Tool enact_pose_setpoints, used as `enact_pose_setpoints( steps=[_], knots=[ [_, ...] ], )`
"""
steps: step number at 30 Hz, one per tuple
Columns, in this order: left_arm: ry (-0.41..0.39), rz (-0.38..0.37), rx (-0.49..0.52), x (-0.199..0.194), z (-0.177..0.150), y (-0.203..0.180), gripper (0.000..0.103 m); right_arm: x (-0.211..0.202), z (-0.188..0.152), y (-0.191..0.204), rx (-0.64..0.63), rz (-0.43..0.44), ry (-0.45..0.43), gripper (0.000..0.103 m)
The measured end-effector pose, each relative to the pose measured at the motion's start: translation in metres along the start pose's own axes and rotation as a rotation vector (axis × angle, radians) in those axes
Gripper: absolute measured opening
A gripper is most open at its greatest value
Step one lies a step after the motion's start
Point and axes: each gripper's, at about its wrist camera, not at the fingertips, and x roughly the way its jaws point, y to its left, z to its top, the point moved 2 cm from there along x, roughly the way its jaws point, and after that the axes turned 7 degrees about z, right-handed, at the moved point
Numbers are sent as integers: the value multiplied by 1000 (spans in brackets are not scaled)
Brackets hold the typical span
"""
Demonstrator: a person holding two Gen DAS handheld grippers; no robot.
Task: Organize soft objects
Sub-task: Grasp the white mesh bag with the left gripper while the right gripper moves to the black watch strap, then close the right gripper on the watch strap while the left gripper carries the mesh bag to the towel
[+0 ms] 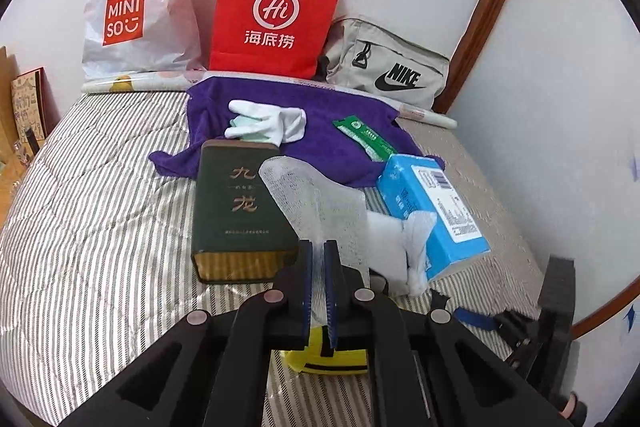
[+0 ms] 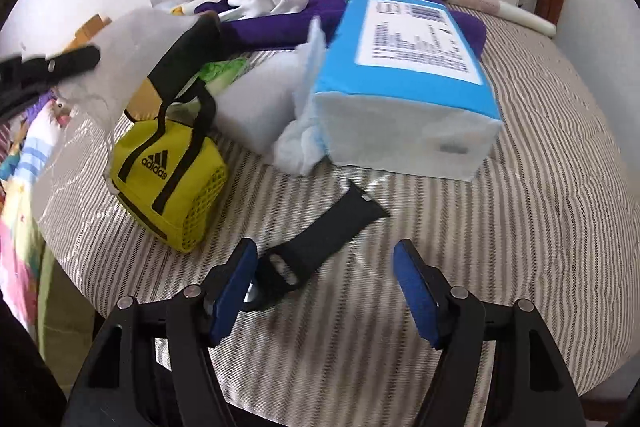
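Note:
My left gripper is shut on a thin translucent white sheet, which rises from the pads and hangs over the bed. In the right wrist view the same sheet drapes down beside a small yellow adidas bag. My right gripper stands open just above a black watch strap lying on the striped bedcover; the strap's buckle end is near the left fingertip, and the pads do not touch it. A blue tissue pack lies just beyond, with tissue spilling from its end.
A purple towel carries white gloves and a green packet. A dark green tin lies in front of it. Against the wall stand a Miniso bag, a red paper bag and a grey Nike bag.

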Motion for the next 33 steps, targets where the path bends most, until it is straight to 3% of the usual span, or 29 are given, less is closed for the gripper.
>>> enact_pose_setpoints(
  steps=[3, 6, 8, 11, 18, 23, 27, 30, 33],
  knots=[
    [-10, 3, 3, -1, 8, -1, 6, 4, -4, 12, -60, -53, -10, 75],
    [-26, 9, 12, -4, 19, -1, 6, 1, -7, 8, -65, -37, -25, 73],
    [-38, 17, 20, -6, 27, 0, 6, -3, -8, 4, -72, -37, -18, 63],
    [-51, 35, 28, -6, 40, 2, 6, -7, -7, -6, -66, -44, 1, 56],
    [-60, 56, 25, 3, 65, 7, 6, -15, -7, -36, -11, -68, 40, 56],
    [-45, 52, 12, 17, 77, 13, 6, -12, 4, -49, 81, -24, -4, 56],
    [-30, 50, 10, 27, 85, 15, 6, -4, 8, -41, 39, -85, -24, 56],
    [-27, 53, 10, 35, 93, 16, 6, -2, 9, -36, 23, -113, -57, 48],
    [-27, 60, 2, 41, 101, 19, 6, -2, 10, -30, -15, -91, -67, 23]
  ],
)
